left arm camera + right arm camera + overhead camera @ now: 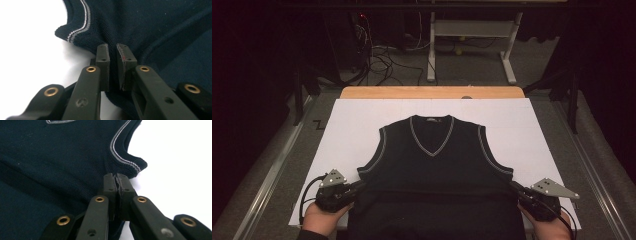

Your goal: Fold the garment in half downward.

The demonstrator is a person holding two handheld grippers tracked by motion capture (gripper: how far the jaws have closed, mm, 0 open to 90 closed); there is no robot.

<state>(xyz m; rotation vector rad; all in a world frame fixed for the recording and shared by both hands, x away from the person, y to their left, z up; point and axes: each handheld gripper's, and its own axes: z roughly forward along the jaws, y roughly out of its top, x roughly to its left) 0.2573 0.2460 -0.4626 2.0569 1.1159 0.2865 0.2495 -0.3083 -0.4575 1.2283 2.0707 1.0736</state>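
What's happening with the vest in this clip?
A person holds a hand-held gripper in each hand at the sides of a dark vest lying front-up on a white board. The left hand-held gripper sits at the vest's side edge just below the armhole, jaws slightly apart with fabric between them. The right hand-held gripper is at the opposite side edge, jaws nearly closed on the fabric. The bottom part looks folded up across the body.

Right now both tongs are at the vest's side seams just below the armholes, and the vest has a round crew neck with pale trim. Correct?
Not quite. The vest has a V-neck, not a round crew neck; the high view shows the pale trim meeting in a point. The rest holds: the left tongs and right tongs sit at its side seams just below the armholes.
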